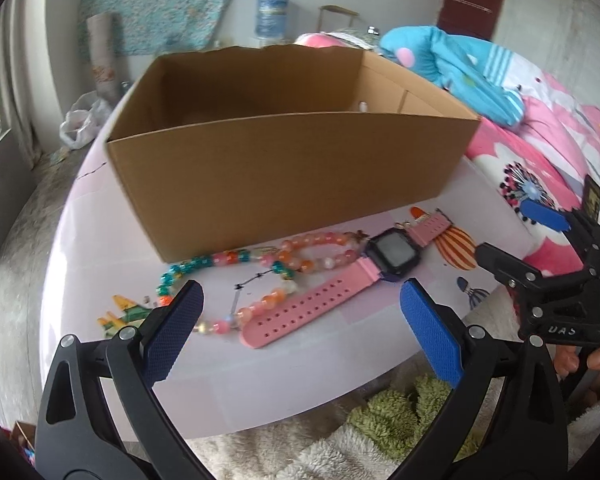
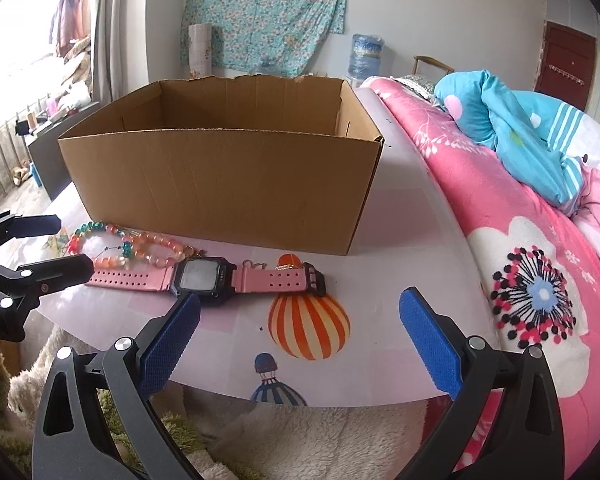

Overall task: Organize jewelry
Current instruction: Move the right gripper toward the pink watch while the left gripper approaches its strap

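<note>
A pink-strapped watch (image 1: 332,284) (image 2: 204,276) with a dark square face lies flat on the round table (image 1: 112,216) (image 2: 412,248), in front of an open cardboard box (image 1: 284,172) (image 2: 220,184). Two bead bracelets, one orange-pink (image 1: 320,250) (image 2: 160,250) and one with teal beads (image 1: 188,270) (image 2: 96,230), lie tangled at the watch's left end. My left gripper (image 1: 300,328) hovers open just short of the strap. My right gripper (image 2: 300,340) is open over the balloon print, near the watch's buckle end. Nothing is held.
A bed with a pink flowered quilt (image 2: 532,264) and a blue plush toy (image 2: 512,136) borders the table on the right. A fluffy white and green rug (image 1: 380,432) lies below the near table edge. A person's fingers (image 1: 596,360) hold the right gripper's handle.
</note>
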The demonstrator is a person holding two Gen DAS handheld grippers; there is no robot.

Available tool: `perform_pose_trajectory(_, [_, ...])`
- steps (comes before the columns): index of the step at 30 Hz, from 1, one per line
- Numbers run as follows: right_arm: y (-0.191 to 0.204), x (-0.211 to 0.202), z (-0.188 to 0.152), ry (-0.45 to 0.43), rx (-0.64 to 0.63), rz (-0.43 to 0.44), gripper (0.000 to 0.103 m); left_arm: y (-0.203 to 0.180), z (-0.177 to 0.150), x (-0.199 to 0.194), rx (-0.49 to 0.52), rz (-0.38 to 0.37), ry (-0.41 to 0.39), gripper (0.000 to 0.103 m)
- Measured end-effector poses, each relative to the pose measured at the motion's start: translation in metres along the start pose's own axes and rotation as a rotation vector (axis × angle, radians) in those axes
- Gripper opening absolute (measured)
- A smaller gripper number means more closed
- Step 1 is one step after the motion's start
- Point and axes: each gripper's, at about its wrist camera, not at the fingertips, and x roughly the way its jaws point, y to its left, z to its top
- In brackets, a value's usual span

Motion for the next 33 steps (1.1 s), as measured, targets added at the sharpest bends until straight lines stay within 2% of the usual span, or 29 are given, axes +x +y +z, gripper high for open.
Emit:
perform_pose_trajectory(4, [-0.005,0.004,0.004,-0.011,-0.051,0.038,0.097,-0.004,-0.004,0.0,0.009,-0.019,0.004,0.096])
perform_pose_trajectory(9, [0.002,0.014,0.011,-0.003,-0.147,0.186,0.092,-0.008,-0.005,0.002,0.037,-0.003,0.015,0.094])
perform_pose_trajectory(11, [0.01,0.02,0.013,0.012,-0.198,0.249,0.085,-0.01,-0.007,0.002,0.053,0.008,0.021,0.094])
perform_pose_trajectory(13, [0.017,0.027,0.014,0.027,-0.236,0.304,0.084,-0.012,-0.008,0.004,0.068,0.018,0.028,0.088])
perform_pose_trajectory(15, [0.027,0.035,0.016,0.062,-0.273,0.353,0.077,-0.014,-0.009,0.006,0.078,0.03,0.041,0.081])
perform_pose_trajectory(23, [0.057,0.052,0.028,0.155,-0.436,0.475,0.075,-0.012,-0.008,0.018,0.06,0.038,0.095,0.066])
perform_pose_trajectory(27, [0.064,0.059,0.03,0.194,-0.533,0.499,0.075,-0.008,-0.006,0.023,0.041,0.033,0.128,0.056])
perform_pose_trajectory(33, [0.075,0.066,0.03,0.235,-0.644,0.487,0.075,-0.011,-0.005,0.028,0.015,0.073,0.166,0.044])
